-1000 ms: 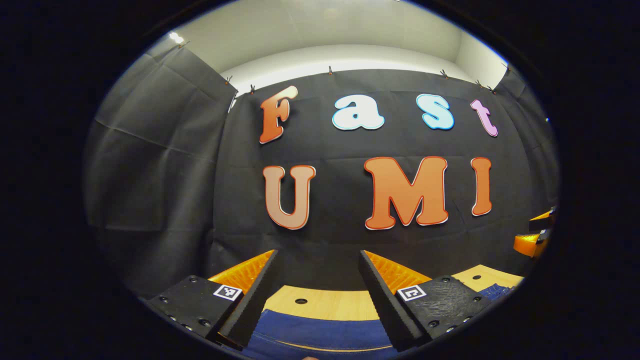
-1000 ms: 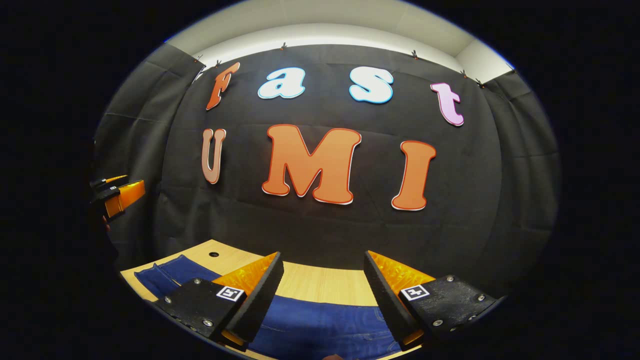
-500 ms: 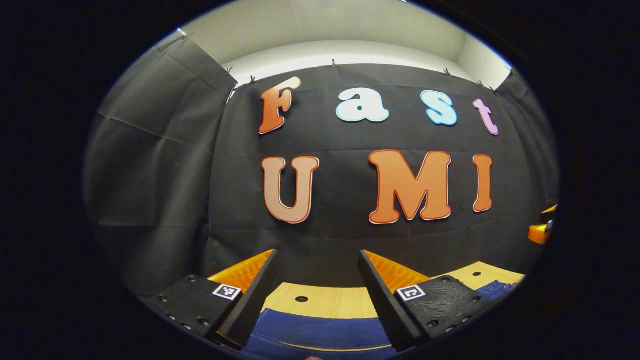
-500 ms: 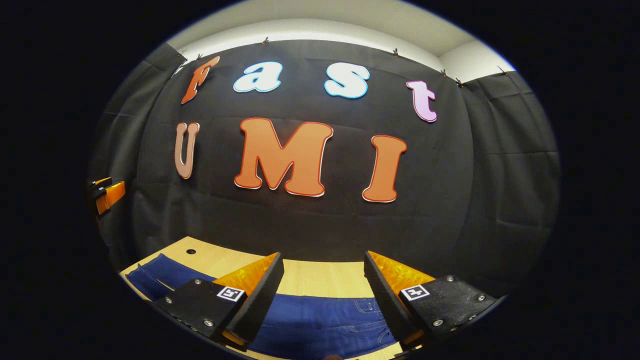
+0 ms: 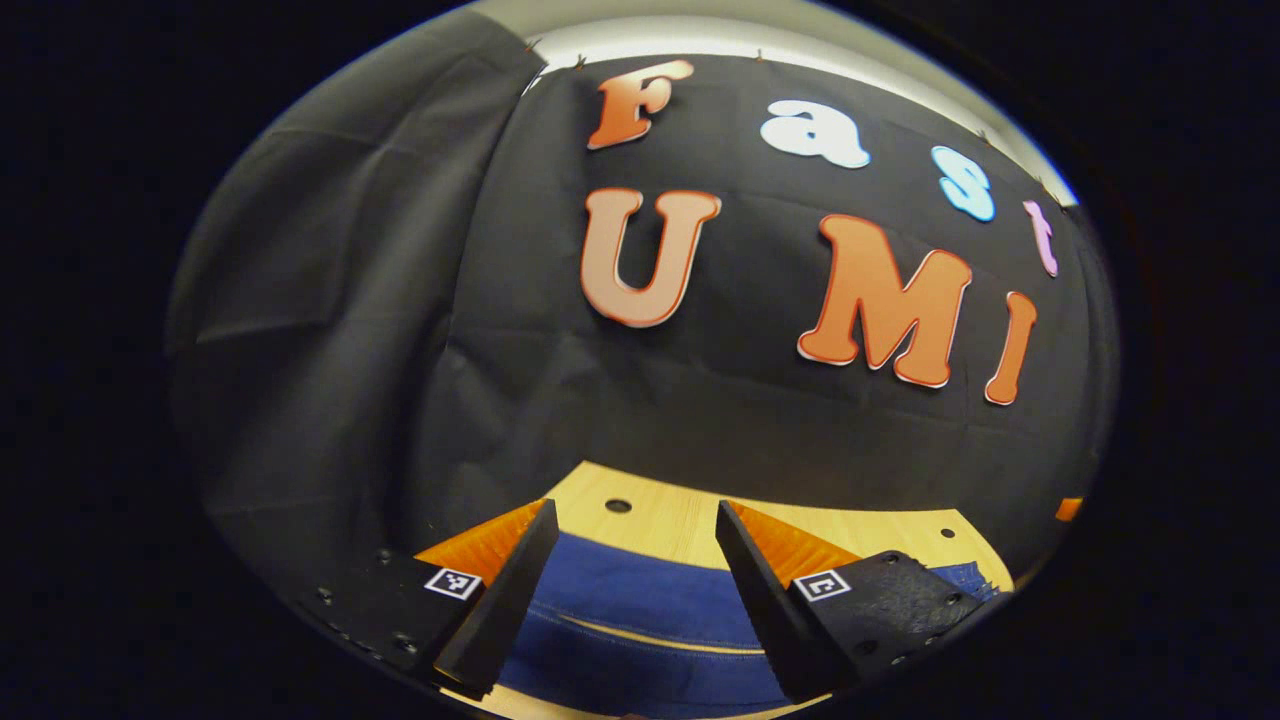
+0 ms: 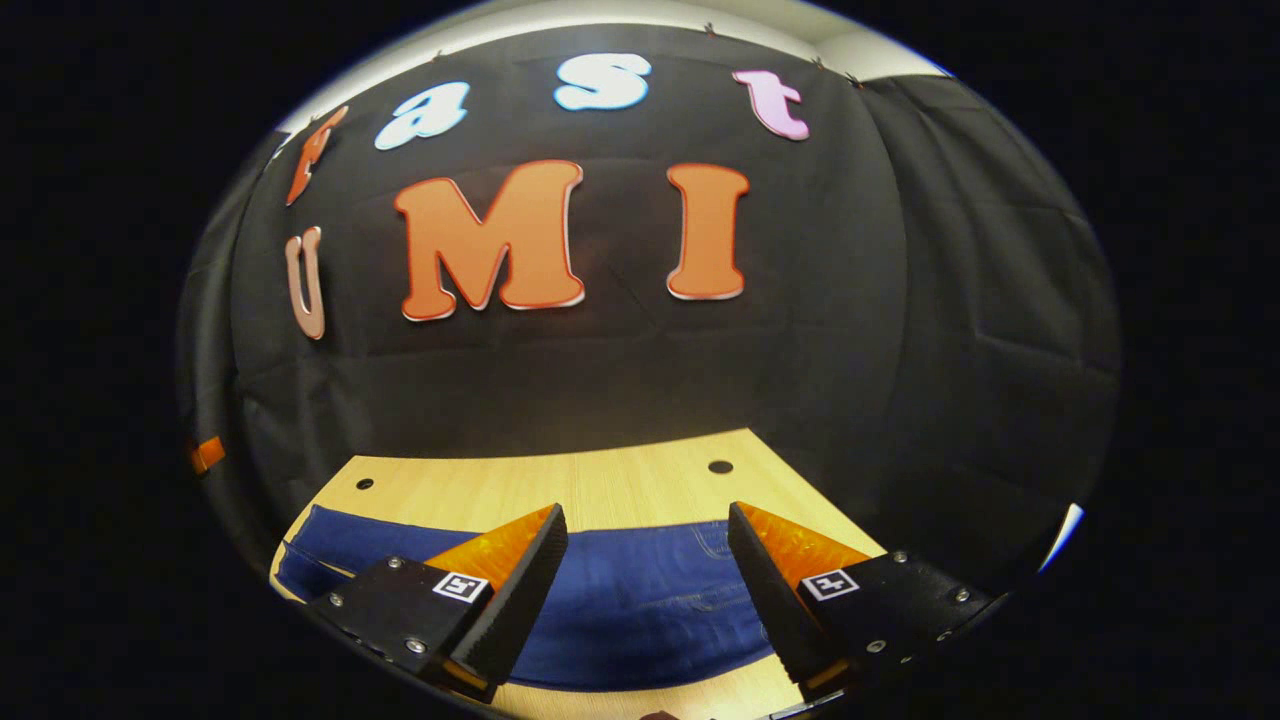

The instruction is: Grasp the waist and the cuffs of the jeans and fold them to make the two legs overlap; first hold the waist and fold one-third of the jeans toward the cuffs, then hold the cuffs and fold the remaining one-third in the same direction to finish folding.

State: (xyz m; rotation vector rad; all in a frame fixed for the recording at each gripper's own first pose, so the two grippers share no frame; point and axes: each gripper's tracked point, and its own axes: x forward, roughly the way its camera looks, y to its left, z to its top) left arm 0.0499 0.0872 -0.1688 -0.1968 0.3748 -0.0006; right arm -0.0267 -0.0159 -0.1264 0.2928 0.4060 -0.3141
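Blue jeans lie flat across a light wooden table in the right gripper view, with seams and a pocket toward the right. My right gripper hovers above them, open, nothing between its fingers. In the left gripper view the jeans show as two blue bands with a strip of table between. My left gripper is above them, open and holding nothing. The other gripper peeks in at the far left edge of the right gripper view.
The wooden table has small round holes near its back edge. The black cloth wall stands close behind the table and wraps around both sides.
Both grippers have tilted downward and turned outward, so more of the table and jeans shows. Both stay open.
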